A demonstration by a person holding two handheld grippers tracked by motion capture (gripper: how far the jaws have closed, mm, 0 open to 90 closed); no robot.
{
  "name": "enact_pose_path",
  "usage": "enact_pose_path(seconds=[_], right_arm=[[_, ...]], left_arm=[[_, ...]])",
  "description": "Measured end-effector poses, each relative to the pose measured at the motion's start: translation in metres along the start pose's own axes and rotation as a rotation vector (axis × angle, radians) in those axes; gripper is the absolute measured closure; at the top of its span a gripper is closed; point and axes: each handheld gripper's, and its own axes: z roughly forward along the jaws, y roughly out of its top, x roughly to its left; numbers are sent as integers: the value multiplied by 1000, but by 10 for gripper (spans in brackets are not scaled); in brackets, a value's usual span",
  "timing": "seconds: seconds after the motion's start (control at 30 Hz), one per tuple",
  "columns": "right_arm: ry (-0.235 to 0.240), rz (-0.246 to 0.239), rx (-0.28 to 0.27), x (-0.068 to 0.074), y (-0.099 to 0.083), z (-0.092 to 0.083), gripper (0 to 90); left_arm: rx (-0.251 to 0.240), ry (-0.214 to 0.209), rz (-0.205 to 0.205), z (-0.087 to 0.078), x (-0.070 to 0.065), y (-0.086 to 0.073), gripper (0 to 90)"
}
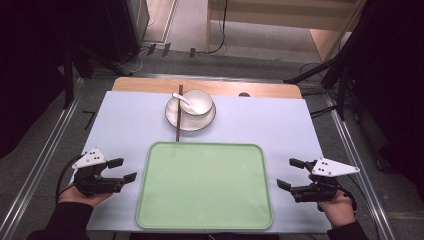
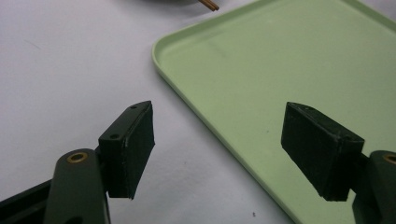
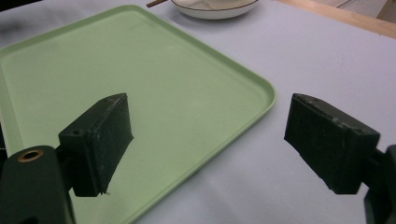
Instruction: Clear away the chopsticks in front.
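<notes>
High view shows the left gripper point(image 1: 125, 170) and right gripper point(image 1: 290, 173), each hand-held low with jaws spread wide and empty, flanking one green tray point(image 1: 205, 220) at the table's point(image 1: 125, 125) near edge, while one bowl point(image 1: 199, 101) with one spoon point(image 1: 181, 98) sits on one plate point(image 1: 175, 116) beside one pair of chopsticks point(image 1: 178, 125) toward the far edge.

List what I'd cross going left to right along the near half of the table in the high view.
left gripper, jaws apart, held in the person's left hand → green tray, nothing on it → right gripper, jaws apart, held in the right hand.
</notes>
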Motion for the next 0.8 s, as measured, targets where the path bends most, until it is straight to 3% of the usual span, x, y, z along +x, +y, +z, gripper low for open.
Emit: enact_pose_path(seconds=[0.07,0.27,0.37,0.5,0.6,0.73,0.8], right_arm=[[4,1,3,0,0,0,154],[4,-2,2,1,0,0,155],[5,-1,3,0,0,-1,155],[4,-3,6,0,-1,-1,156],[3,-1,6,0,-1,-1,157],[2,-5,4,1,0,-2,157],[1,-6,4,1,0,-2,157]], left_arm=[[17,10,8,2,0,-1,272],[8,0,-6,3,1,1,282],[13,-4,-33,5,2,2,283],[8,-35,-91,5,6,4,348],[10,-23,-83,4,6,5,350],[46,10,-91,3,5,9,349],[48,13,-86,3,4,9,391]])
